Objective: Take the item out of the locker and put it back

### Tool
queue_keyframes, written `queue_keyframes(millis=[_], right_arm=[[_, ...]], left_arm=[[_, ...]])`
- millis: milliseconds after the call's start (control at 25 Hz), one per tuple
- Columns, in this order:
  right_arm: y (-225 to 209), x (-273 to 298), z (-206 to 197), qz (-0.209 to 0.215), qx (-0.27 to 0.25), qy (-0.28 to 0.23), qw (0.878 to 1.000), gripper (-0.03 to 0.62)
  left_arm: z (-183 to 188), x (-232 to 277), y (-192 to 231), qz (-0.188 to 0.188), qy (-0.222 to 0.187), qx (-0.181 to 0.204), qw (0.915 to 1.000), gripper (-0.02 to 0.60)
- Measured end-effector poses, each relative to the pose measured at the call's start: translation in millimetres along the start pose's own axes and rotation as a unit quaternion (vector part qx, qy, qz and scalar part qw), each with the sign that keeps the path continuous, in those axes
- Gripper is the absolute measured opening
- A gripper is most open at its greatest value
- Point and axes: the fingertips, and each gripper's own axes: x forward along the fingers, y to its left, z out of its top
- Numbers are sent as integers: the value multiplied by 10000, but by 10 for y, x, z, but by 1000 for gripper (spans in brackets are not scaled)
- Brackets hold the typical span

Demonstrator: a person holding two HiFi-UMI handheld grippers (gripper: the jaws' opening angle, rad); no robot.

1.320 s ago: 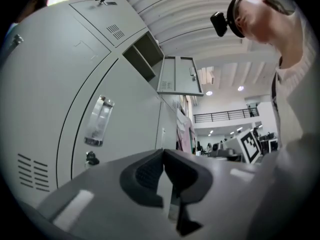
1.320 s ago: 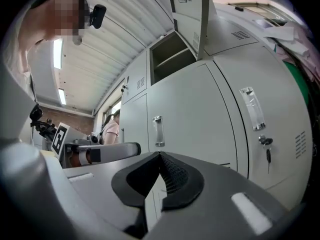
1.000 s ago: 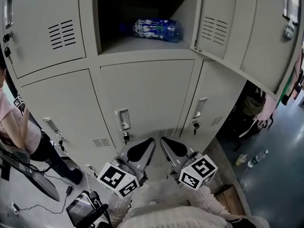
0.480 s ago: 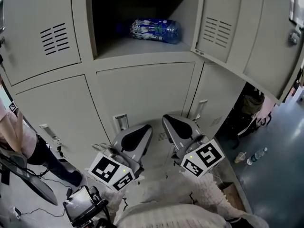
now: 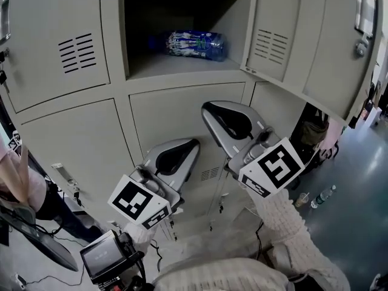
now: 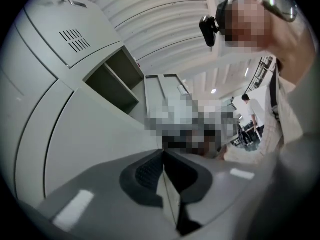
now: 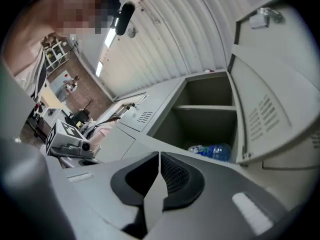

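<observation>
A clear water bottle with a blue label [image 5: 195,44] lies on its side on the shelf of the open locker compartment [image 5: 182,65]; the right gripper view shows the bottle [image 7: 212,151] there too. My right gripper [image 5: 207,108] is raised in front of the door below that compartment, its tip a little under the shelf edge. Its jaws are shut, with nothing between them [image 7: 159,156]. My left gripper [image 5: 195,143] hangs lower and to the left, also shut and empty [image 6: 164,154]. Neither touches the bottle.
The compartment's door [image 5: 303,41] stands swung open to the right. Closed locker doors surround the opening. A person in pink [image 5: 15,180] stands at the left. A small screen device [image 5: 103,256] lies below, and a cup [image 5: 301,199] and bottle [image 5: 324,194] sit on the floor at right.
My right gripper has risen from low by the lower doors to just under the open compartment. The left gripper has risen slightly. The bottle has not moved.
</observation>
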Motion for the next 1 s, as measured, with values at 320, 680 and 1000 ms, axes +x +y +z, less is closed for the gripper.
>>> queue_keyframes(millis=[320, 680, 1000], right_arm=[[-109, 435, 561, 415, -1097, 232, 9928, 37], [-221, 1064, 459, 1050, -1973, 1599, 9615, 99], [-636, 1419, 120, 1169, -2688, 3063, 9057, 124]], left_arm=[[299, 96, 103, 30, -398, -12, 9992, 6], [605, 181, 229, 70, -675, 291, 9973, 6], [731, 270, 184, -115, -776, 418, 9960, 6]])
